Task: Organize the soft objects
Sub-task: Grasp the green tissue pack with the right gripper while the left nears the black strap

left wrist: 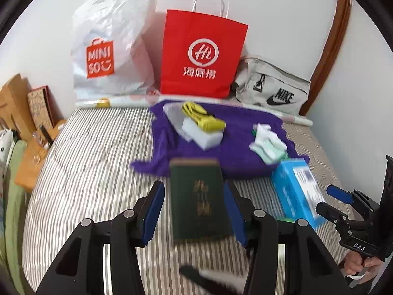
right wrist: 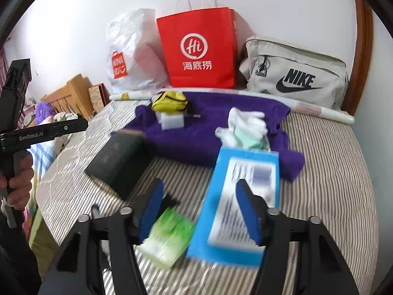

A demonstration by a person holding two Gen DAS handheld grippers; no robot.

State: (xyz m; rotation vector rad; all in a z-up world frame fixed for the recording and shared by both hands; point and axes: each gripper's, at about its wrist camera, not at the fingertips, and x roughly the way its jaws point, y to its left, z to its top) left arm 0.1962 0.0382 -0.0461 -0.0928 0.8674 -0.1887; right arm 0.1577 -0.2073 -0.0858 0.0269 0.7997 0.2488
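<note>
A purple towel lies spread on the striped bed. On it rest a yellow cloth, a white sponge block and a white and mint bundle of cloth. My left gripper is open above a dark green book that lies flat on the bed, with a gap at its left pad. My right gripper is open over a blue box and a green tissue pack, gripping neither.
Against the wall stand a white Miniso plastic bag, a red paper bag and a grey Nike bag. Wooden boxes sit off the bed's left edge. A hand holds the left gripper's handle.
</note>
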